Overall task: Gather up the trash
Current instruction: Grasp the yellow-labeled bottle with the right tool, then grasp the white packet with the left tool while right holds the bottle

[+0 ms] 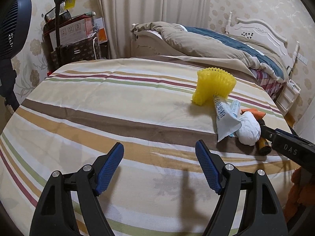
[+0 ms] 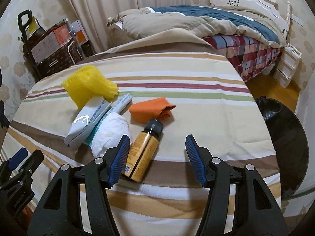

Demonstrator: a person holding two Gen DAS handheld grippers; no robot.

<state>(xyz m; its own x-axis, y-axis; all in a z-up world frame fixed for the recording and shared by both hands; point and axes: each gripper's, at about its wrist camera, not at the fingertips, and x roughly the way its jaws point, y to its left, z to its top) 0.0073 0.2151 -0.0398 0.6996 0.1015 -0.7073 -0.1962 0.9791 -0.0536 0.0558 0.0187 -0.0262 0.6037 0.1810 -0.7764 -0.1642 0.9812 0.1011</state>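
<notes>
Trash lies on a striped cloth-covered table [image 2: 196, 98]. In the right wrist view I see a yellow foam net [image 2: 86, 86], a white-blue packet [image 2: 86, 122], a white crumpled wad [image 2: 112, 133], an orange folded piece [image 2: 151, 110] and an amber bottle with a black cap [image 2: 143, 151] lying on its side. My right gripper [image 2: 156, 143] is open, its left finger next to the bottle. My left gripper [image 1: 159, 149] is open and empty over bare cloth, left of the yellow net [image 1: 214, 84], packet [image 1: 226, 118] and wad [image 1: 248, 129].
A black bin with a bag [image 2: 283, 137] stands right of the table. A bed with a quilt [image 2: 196, 21] lies behind. Boxes and a trolley [image 1: 69, 39] stand at the back left, a fan [image 1: 13, 27] at far left.
</notes>
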